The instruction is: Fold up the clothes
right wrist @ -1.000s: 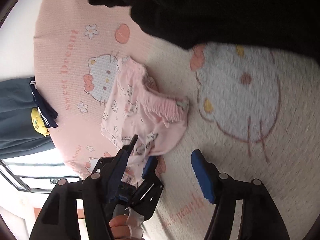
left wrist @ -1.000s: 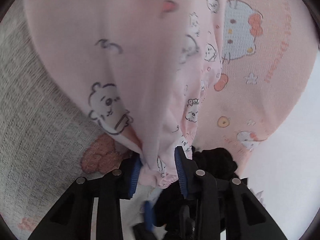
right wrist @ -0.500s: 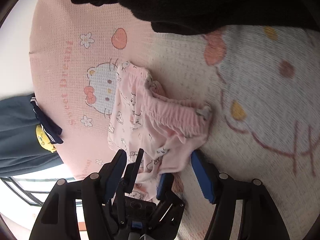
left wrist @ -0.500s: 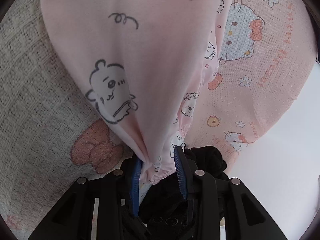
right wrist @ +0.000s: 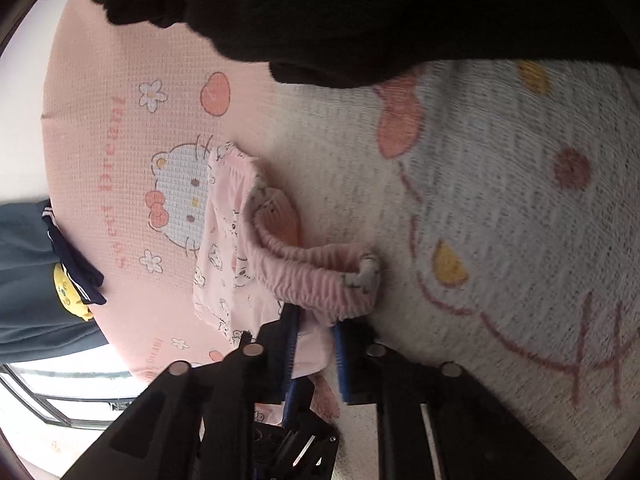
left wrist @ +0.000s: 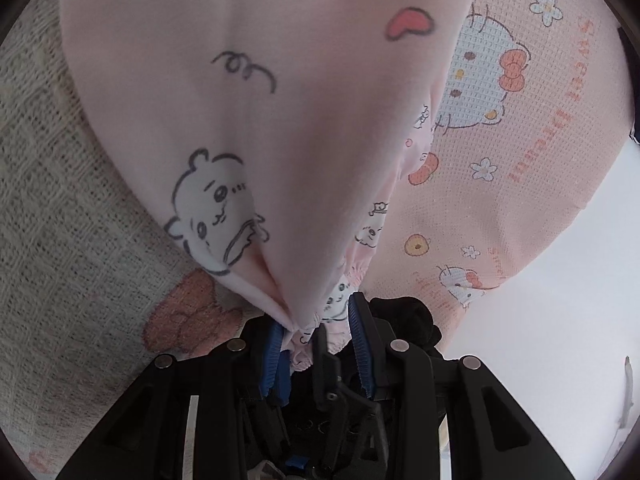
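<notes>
Small pink shorts (left wrist: 304, 112) printed with white cartoon animals hang up and away from my left gripper (left wrist: 317, 330), which is shut on a bunched edge of them. In the right wrist view the shorts (right wrist: 224, 264) lie crumpled on the blanket, with their ribbed elastic waistband (right wrist: 316, 280) curving toward me. My right gripper (right wrist: 318, 342) is shut on the fabric just below that waistband. Its blue pads (right wrist: 342, 356) pinch the cloth. Both grippers hold the shorts close together; part of the left gripper (right wrist: 296, 436) shows beneath the right one.
A pink and cream cartoon-cat blanket (right wrist: 120, 120) lies under the shorts, with a white surface (left wrist: 560, 340) past its edge. A black garment (right wrist: 360, 12) covers the top of the right view. A dark blue garment with a yellow patch (right wrist: 28, 280) lies at the left.
My right gripper moved in onto the shorts and went from open to shut on the fabric by the waistband. The left gripper kept its hold and lifted the cloth a little.
</notes>
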Demonstrator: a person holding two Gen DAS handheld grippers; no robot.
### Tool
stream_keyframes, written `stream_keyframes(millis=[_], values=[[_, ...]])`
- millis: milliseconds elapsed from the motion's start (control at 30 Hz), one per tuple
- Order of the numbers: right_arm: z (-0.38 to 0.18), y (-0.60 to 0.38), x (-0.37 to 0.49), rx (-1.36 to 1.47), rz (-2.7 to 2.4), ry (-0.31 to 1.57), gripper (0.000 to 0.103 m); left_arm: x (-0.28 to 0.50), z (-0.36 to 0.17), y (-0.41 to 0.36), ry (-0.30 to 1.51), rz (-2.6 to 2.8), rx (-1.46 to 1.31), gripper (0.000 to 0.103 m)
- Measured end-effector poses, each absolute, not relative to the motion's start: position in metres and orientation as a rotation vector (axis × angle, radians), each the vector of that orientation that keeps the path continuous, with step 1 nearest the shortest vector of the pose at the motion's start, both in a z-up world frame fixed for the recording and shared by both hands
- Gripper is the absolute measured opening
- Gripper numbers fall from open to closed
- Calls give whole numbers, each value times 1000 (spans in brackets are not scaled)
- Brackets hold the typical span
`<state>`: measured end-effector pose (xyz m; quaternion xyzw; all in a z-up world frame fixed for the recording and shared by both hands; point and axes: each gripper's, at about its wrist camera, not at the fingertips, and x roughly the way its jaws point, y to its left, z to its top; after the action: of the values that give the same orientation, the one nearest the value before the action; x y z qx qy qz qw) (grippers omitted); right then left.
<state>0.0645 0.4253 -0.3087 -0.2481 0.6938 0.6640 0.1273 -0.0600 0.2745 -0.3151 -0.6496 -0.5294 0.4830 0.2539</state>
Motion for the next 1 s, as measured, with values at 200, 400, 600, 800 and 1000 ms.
stream_keyframes(millis=[200, 400, 600, 800, 1000], values=[[-298, 423, 64, -769, 2002, 1883, 9, -63, -316, 269, -1436, 1327, -1772, 29], [-281, 422, 68, -794, 2056, 1796, 9, -67, -310, 268, -1314, 1397, -1815, 21], [-269, 423, 79, -812, 2065, 1809, 9, -68, -297, 267, -1200, 1501, -1804, 9], [-277, 415, 92, -796, 1988, 1958, 15, -69, -287, 271, -1098, 1516, -1829, 7], [-306, 410, 101, -747, 1823, 2178, 39, -71, -283, 271, -1100, 1477, -1848, 7]])
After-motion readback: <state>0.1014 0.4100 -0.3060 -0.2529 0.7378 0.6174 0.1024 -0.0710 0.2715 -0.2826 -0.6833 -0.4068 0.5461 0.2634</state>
